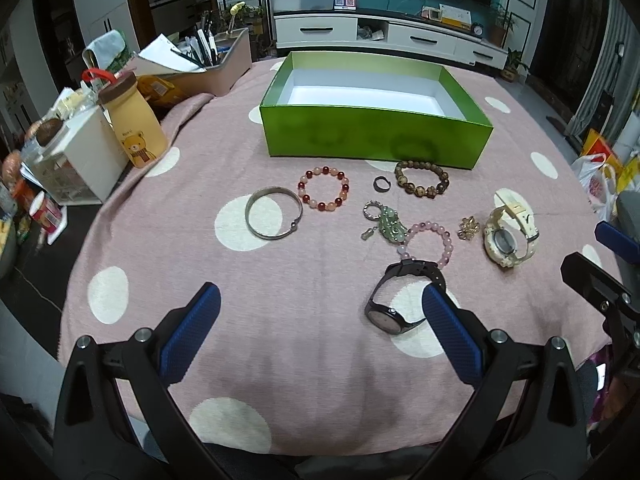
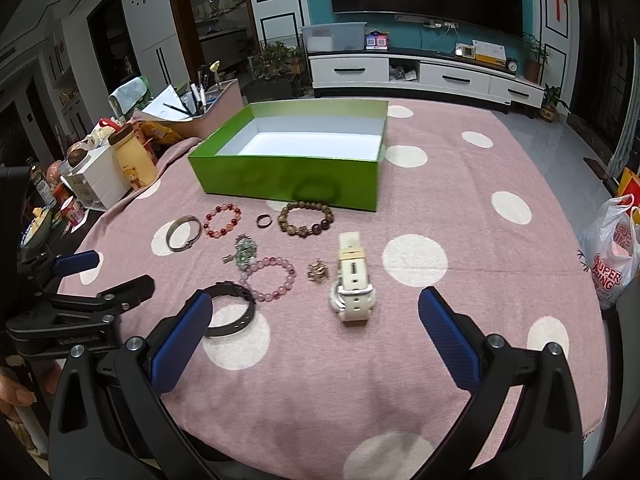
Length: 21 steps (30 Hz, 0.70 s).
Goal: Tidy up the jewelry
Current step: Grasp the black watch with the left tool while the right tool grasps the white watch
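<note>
Left wrist view: left gripper (image 1: 320, 332) spread wide, holding nothing, its right pad overlapping the black watch (image 1: 400, 300) in view, contact uncertain. Green box (image 1: 376, 120) empty beyond the pieces; pink bead bracelet (image 1: 428, 240) touches the watch strap, so a careless lift would likely drag it. Right wrist view: right gripper (image 2: 316, 340) equally wide, empty, white watch (image 2: 352, 280) just ahead between its pads; the smooth case may slip.
</note>
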Motion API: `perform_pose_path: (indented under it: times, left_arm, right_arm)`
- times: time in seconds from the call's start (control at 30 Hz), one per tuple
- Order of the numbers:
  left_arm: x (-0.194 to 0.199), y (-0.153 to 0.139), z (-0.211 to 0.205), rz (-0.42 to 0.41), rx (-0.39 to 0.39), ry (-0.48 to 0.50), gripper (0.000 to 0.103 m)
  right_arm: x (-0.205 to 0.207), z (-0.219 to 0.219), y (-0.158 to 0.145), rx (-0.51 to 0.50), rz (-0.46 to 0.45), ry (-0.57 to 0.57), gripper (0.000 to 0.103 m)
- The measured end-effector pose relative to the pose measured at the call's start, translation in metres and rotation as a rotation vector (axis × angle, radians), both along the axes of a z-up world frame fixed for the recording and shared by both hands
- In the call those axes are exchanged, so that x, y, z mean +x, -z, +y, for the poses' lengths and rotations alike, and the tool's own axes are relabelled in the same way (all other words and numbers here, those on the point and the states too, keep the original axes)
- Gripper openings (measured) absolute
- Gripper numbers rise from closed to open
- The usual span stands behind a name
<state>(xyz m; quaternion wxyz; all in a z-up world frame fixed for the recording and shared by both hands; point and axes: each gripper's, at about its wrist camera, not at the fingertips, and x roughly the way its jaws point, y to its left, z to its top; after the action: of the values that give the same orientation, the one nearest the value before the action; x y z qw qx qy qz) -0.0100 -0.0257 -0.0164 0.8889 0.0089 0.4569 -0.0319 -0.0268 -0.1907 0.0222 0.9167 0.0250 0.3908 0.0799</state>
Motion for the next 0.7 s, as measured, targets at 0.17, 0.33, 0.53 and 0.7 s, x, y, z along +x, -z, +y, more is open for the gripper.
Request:
perform_pose_path:
  times: [0.17, 0.33, 0.53, 0.7]
  left_arm:
    - [0.005, 0.012, 0.018, 0.038, -0.083, 0.007, 0.101]
    - [0.007, 0.028, 0.018, 0.082, -0.147, 0.037, 0.101]
    - [0.013, 0.037, 0.006, 0.096, -0.160, 0.072, 0.101]
    - [0.023, 0.049, -0.003, 0.117, -0.158, 0.080, 0.098]
  right_arm:
    - [-0.001, -0.023, 0.013, 0.009, 0.017, 0.055, 0.102]
    - [0.002, -0.037, 0.035, 0.005, 0.058, 0.083, 0.102]
    - [0.003, -0.040, 0.051, 0.016, 0.047, 0.063, 0.098]
    - [0.015, -0.032, 0.061, 0.021, 0.053, 0.035, 0.086]
